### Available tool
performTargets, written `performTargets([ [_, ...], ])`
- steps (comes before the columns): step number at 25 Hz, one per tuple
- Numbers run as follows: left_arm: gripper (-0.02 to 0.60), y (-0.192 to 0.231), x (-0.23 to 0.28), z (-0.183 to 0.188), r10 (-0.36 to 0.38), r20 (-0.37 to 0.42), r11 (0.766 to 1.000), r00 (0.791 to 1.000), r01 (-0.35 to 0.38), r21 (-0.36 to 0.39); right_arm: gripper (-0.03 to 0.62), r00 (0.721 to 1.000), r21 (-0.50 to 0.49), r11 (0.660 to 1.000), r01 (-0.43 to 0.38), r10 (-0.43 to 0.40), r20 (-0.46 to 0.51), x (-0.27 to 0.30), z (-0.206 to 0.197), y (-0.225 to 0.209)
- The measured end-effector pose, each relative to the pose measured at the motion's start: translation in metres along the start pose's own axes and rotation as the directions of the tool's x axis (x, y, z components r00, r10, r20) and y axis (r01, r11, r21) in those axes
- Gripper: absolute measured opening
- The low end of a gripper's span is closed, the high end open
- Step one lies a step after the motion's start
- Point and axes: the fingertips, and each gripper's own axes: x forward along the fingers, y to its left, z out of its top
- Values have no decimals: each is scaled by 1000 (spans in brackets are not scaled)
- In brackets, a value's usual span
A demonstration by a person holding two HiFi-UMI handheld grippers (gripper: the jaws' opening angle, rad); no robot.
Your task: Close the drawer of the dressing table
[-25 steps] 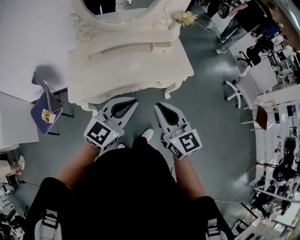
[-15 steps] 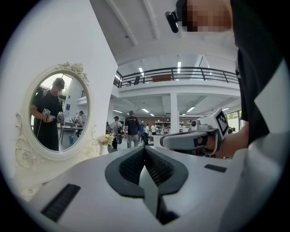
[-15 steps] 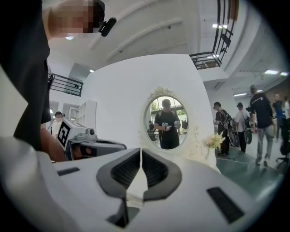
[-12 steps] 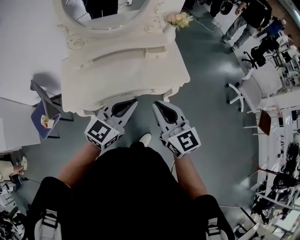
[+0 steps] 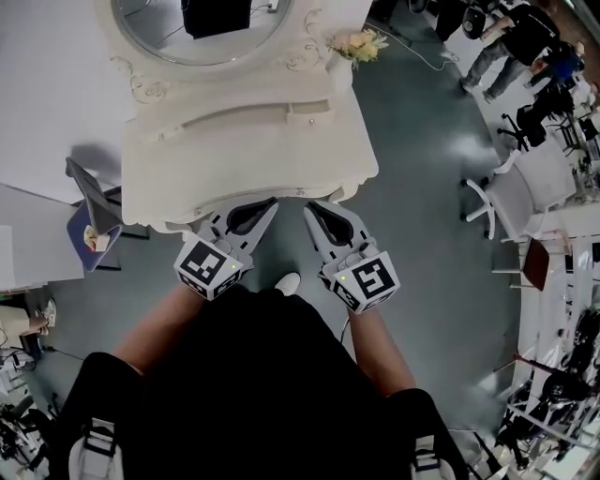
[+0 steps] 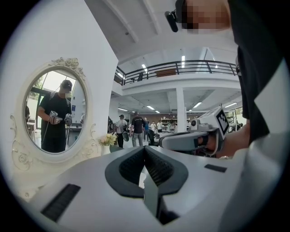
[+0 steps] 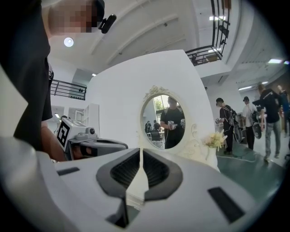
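Note:
The white dressing table [image 5: 244, 150] stands ahead of me, its oval mirror [image 5: 202, 23] at the back. Its top overhangs the front, so in the head view no drawer front shows below the edge. A small drawer with a knob [image 5: 310, 112] sits on the raised shelf. My left gripper [image 5: 273, 202] and right gripper [image 5: 307, 206] are side by side, tips at the table's front edge, both shut with nothing between the jaws. The left gripper view shows shut jaws [image 6: 145, 147] pointing past the mirror [image 6: 54, 113]. The right gripper view shows shut jaws [image 7: 142, 149] facing the mirror [image 7: 165, 122].
A vase of flowers [image 5: 356, 42] stands on the table's back right corner. A blue chair [image 5: 89, 220] sits left of the table by a white panel. A white office chair [image 5: 516, 192] and people [image 5: 511, 37] are to the right. My shoe [image 5: 289, 281] is below the grippers.
Both grippers have moved forward together towards the dressing table, from a gap short of it to its front edge. Their jaws have stayed shut.

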Motion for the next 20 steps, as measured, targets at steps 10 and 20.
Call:
performTargets([
  [10,-6,-1,31,-4,-4,-18,1000,1000,4,15,48,1000,31,999,-16,16,0,1,-3,-31],
  [20,-6,31,74,-15,-66,-14,998,998,66,-6,117,994,55,994,95,-91,-63,20,-19,-80],
])
